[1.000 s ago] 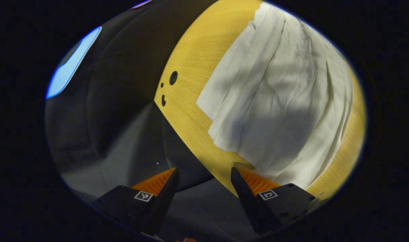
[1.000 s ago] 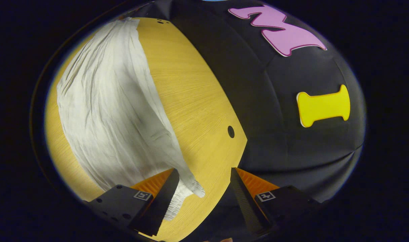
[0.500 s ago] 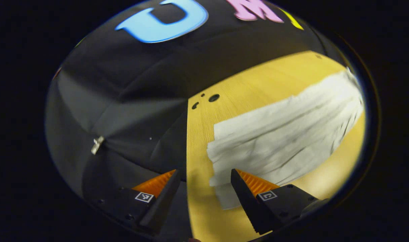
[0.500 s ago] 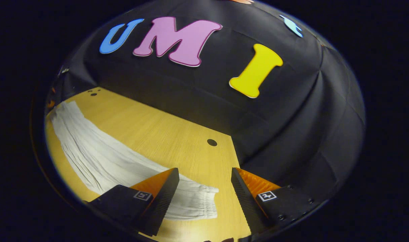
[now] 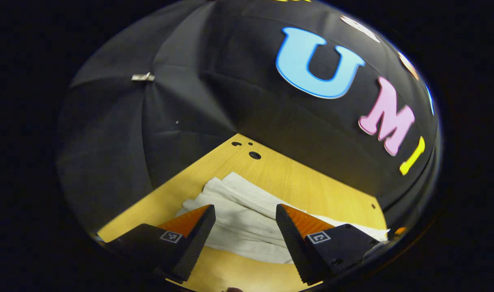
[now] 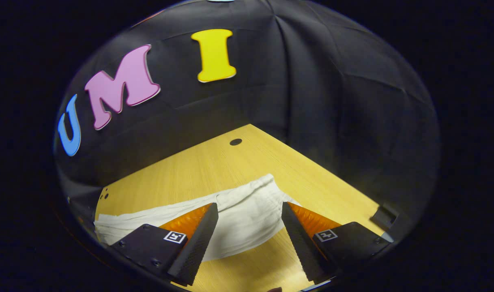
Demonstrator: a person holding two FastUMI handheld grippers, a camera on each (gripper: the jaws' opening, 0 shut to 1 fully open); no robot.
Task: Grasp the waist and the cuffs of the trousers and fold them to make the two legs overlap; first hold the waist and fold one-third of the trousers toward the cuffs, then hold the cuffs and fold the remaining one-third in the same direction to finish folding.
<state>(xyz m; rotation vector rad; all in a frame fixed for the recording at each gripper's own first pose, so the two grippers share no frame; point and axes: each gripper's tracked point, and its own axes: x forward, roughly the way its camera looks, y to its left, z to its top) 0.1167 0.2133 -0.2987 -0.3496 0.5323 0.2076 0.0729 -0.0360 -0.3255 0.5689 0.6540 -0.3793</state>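
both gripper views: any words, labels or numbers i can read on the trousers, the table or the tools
white crumpled fabric trousers: no word or label to read.
yellow wooden table: none.
left tool: small square coded marker on each finger, a pattern, no letters or numbers.
right tool: small square coded tag on each finger, likewise no readable text.

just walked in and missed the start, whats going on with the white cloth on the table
A person holds a gripper in each hand over white trousers lying flat on a wooden table. The left gripper is open and pointed at one end of the trousers, where the fabric bunches in layers. The right gripper is open over the other, gathered end. Neither has taken hold of the fabric, and no fold is under way yet.
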